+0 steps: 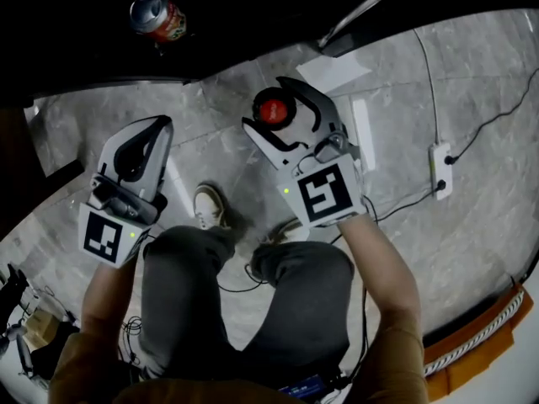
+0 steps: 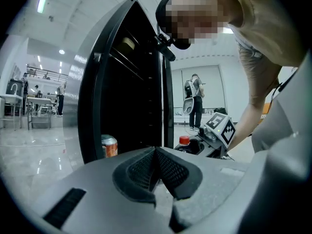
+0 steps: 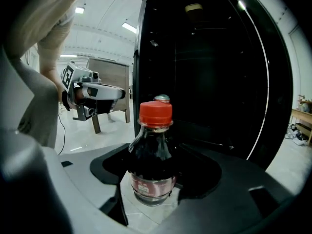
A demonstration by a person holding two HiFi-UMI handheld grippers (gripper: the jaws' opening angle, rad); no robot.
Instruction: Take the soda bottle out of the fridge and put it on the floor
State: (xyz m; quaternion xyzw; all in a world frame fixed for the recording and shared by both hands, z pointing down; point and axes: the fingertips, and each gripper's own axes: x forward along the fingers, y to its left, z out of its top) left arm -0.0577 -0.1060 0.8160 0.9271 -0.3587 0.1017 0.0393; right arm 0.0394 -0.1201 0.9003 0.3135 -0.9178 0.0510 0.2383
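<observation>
The right gripper (image 1: 282,112) is clamped on the soda bottle (image 3: 152,155), which stands upright between its jaws with the open fridge (image 3: 209,82) just ahead. It should go straight down, bottle vertical, and let go only once the base sits flat on the floor (image 1: 472,225) beneath. The left gripper (image 2: 156,165), jaws together and empty, hangs alongside.

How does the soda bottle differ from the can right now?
The bottle has a red cap and dark drink; the can has a silver top and a red side. The bottle is gripped in the right gripper outside the fridge, over the floor; the can stands inside the fridge, touched by nothing. Both are upright.
</observation>
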